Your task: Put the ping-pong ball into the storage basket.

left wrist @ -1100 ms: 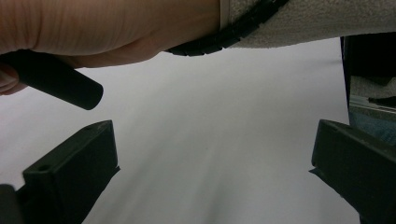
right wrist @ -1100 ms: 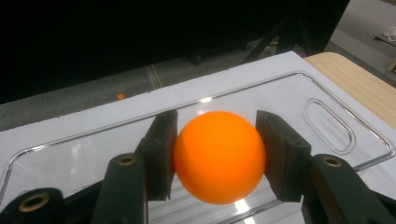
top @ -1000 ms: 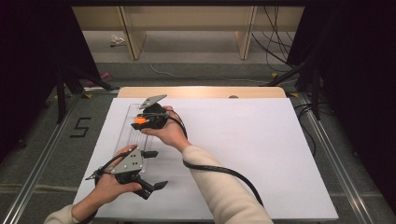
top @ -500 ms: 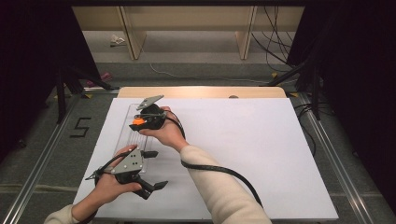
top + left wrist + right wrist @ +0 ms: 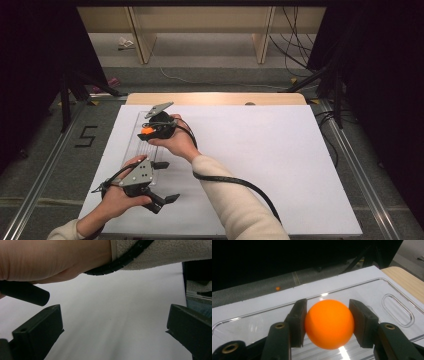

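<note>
An orange ball [image 5: 329, 323] sits squeezed between the two black pads of my right gripper [image 5: 328, 315], which is shut on it. Ball and gripper hang just above a clear plastic tray [image 5: 367, 290] with a slot handle. In the high view the right gripper [image 5: 150, 131] holds the ball [image 5: 146, 131] over the tray [image 5: 134, 147] at the table's left. My left gripper [image 5: 170, 181] rests near the front left and points right, under the right forearm. Its jaws stand wide apart with nothing between them; the left gripper [image 5: 113, 315] looks over bare white sheet.
A white sheet [image 5: 260, 160] covers the table, with a wooden strip [image 5: 215, 98] at its far edge. The right arm's cable [image 5: 235, 182] trails across the middle. A small orange thing [image 5: 277, 288] lies on the grey floor beyond the table's left side.
</note>
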